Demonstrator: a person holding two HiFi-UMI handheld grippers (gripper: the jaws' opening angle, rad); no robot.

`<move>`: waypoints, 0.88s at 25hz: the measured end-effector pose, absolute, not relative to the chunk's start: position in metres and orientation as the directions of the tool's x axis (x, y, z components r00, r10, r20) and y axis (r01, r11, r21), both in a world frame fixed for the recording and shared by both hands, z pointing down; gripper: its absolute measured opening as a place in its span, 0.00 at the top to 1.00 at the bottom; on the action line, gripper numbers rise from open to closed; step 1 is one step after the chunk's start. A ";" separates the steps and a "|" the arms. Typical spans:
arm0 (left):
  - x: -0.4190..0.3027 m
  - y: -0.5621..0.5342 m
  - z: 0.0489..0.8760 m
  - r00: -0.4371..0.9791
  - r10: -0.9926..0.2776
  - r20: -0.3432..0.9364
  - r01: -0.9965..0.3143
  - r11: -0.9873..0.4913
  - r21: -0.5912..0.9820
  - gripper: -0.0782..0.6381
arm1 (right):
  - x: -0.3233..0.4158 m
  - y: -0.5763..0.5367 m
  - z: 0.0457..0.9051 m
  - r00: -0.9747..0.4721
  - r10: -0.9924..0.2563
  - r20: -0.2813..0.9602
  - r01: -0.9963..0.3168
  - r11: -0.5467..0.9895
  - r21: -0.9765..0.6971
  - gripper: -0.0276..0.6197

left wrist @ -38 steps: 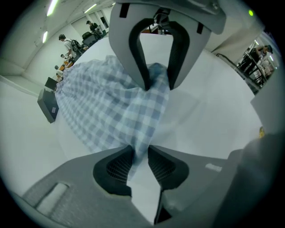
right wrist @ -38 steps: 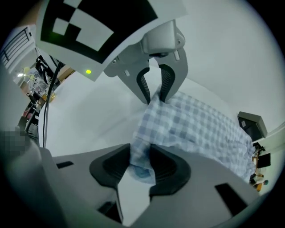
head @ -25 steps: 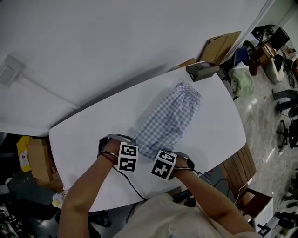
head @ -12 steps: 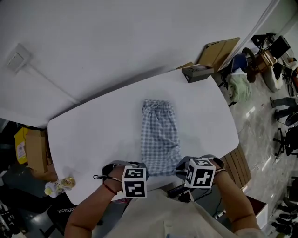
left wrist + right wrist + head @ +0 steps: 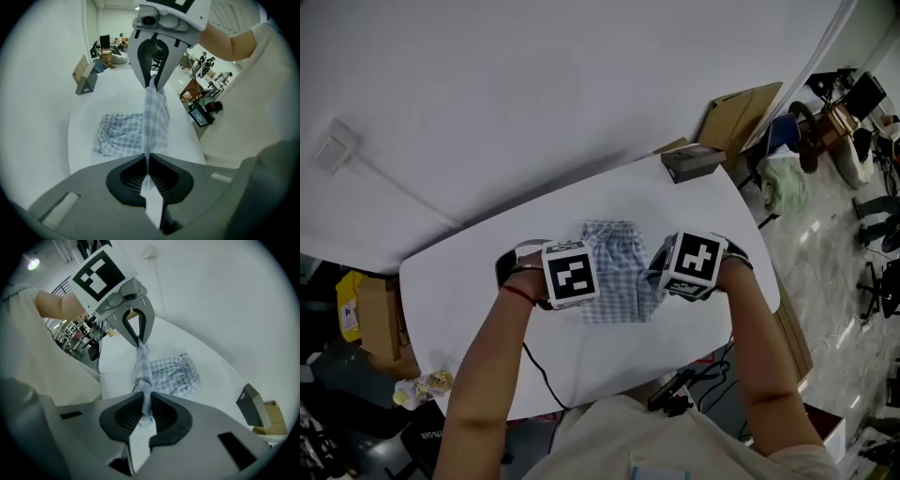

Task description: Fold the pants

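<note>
From the head view, the checked pants [image 5: 617, 246] lie about the middle of the white tabletop [image 5: 478, 291], waistband toward the far edge. Their near end is raised off the surface between the two tools. The left gripper [image 5: 577, 285] and the right gripper [image 5: 668, 278] hang above the cloth side by side, both pointing steeply down, their marker cubes facing up. A small dark box [image 5: 692, 161] sits at the far right corner of the tabletop, with flat cardboard [image 5: 741, 96] leaning against the wall beyond it. A black cable [image 5: 546, 373] trails over the near edge.

In the left gripper view, the left gripper [image 5: 147, 174] has its jaws pressed together on a thin edge of the checked fabric. The cloth runs taut from there to the right gripper across from it, which pinches the other corner. Below this stretched strip, the rest of the pants lies crumpled on the tabletop, waistband toward the corner with the box.

In the right gripper view, the right gripper [image 5: 142, 411] has its jaws clamped on a thicker bunch of the same fabric, and the strip climbs to the left gripper's closed tips opposite. The waistband part rests on the tabletop underneath, well apart from the box
</note>
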State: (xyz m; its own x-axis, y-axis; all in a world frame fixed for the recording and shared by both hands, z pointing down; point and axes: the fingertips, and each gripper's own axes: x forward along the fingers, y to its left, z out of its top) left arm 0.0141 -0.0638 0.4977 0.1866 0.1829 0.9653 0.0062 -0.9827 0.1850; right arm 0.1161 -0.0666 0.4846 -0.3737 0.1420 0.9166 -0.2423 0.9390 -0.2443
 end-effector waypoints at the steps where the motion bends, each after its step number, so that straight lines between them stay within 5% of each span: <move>1: 0.015 -0.077 0.501 0.179 0.179 0.967 -0.003 -0.983 0.183 0.86 | 0.117 -0.082 0.487 -0.368 0.138 0.919 -0.248 0.938 -0.241 0.87; 11: 0.014 -0.174 0.572 0.140 0.209 0.968 -0.157 -0.960 0.230 0.86 | 0.115 -0.186 0.559 -0.338 0.149 0.930 -0.323 0.909 -0.263 0.87; 22: 0.022 -0.198 0.627 0.194 0.141 0.971 -0.092 -0.983 0.161 0.86 | 0.119 -0.208 0.611 -0.335 0.182 0.924 -0.339 0.892 -0.298 0.86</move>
State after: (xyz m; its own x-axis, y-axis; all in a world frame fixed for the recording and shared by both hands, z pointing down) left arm 0.0219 -0.1981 0.6268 0.1938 0.1405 0.9709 -0.0920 -0.9827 0.1606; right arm 0.1188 -0.2083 0.6111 -0.3354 0.1816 0.9244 -0.3393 0.8921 -0.2984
